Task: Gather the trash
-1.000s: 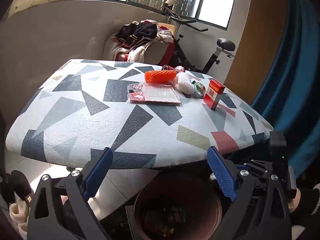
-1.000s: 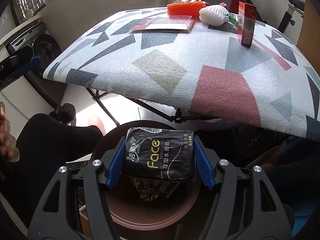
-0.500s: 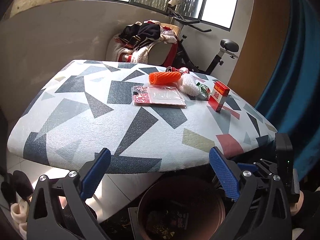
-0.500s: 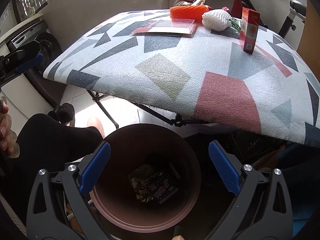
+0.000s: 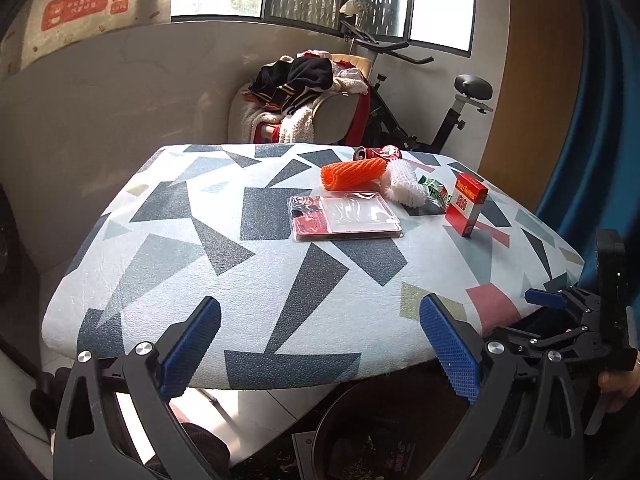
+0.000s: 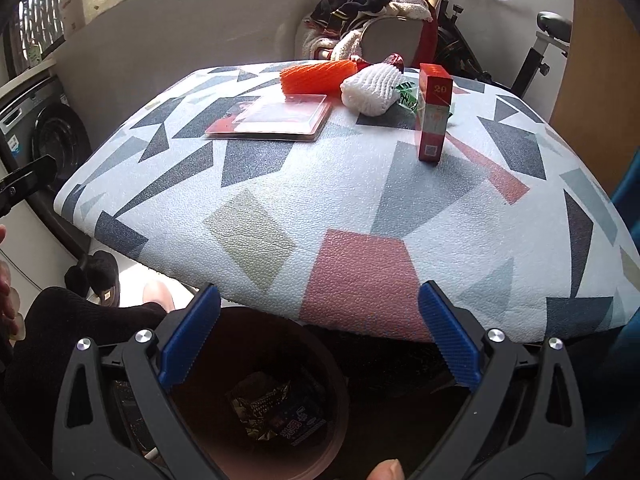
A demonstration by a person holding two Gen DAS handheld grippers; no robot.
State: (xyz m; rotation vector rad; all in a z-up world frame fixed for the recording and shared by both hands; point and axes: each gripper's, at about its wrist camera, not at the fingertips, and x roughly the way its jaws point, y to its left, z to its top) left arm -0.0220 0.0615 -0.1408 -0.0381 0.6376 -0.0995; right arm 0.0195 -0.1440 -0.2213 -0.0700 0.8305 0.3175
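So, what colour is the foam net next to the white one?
Orange foam net, clearest in the left wrist view.

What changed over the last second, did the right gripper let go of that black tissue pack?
Yes. The right gripper has just opened its jaws and now stands empty; the black tissue pack dropped into the brown bin below. Both grippers then tilted up toward the table. The left gripper stayed open and empty. The red box and other trash on the table did not move.

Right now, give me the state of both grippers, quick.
Left gripper: open, holding nothing.
Right gripper: open and empty above the bin; its jaws have just been opening.
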